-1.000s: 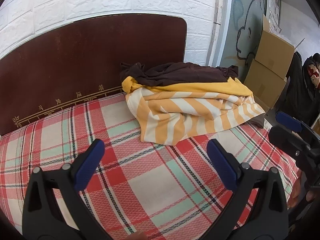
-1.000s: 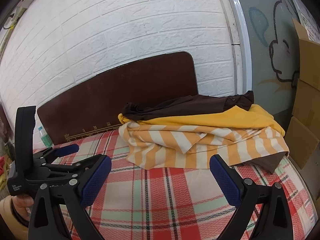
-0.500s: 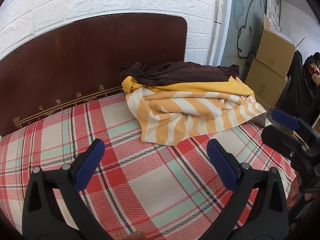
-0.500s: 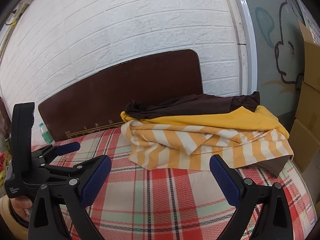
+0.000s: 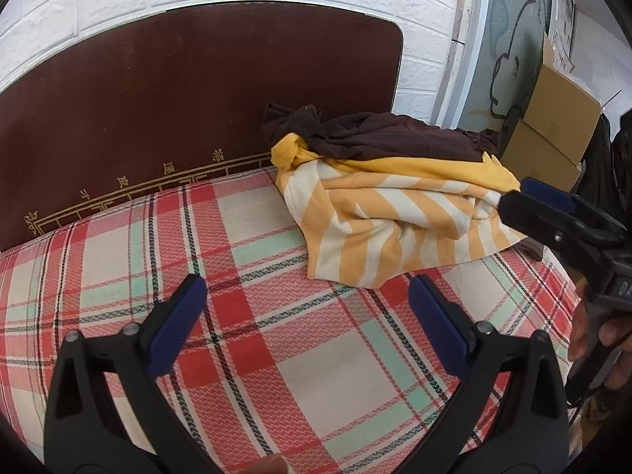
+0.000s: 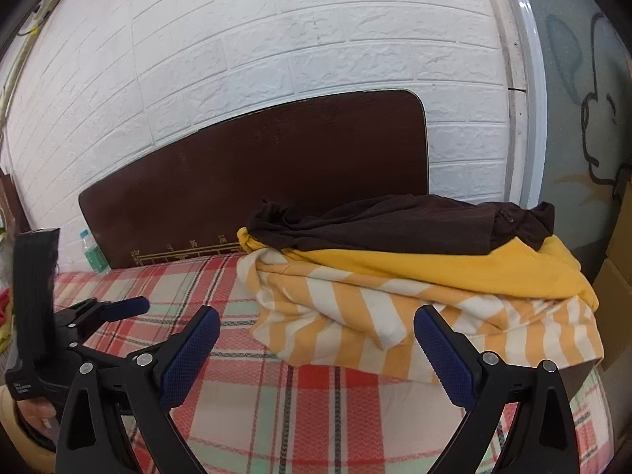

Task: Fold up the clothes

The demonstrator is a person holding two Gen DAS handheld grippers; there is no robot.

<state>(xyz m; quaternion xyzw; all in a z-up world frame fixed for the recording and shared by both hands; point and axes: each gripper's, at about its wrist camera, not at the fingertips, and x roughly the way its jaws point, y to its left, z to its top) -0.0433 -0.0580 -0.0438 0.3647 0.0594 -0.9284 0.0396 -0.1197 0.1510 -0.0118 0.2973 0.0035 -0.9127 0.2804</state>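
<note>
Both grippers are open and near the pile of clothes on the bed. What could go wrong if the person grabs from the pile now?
1. The dark brown garment, yellow garment and striped garment lie stacked; the open right gripper faces the striped bottom layer, so pulling it may drag the others along.
2. The pile reaches the bed's right edge; clothes could slide off there.
3. The left gripper is close; the two could collide.
</note>
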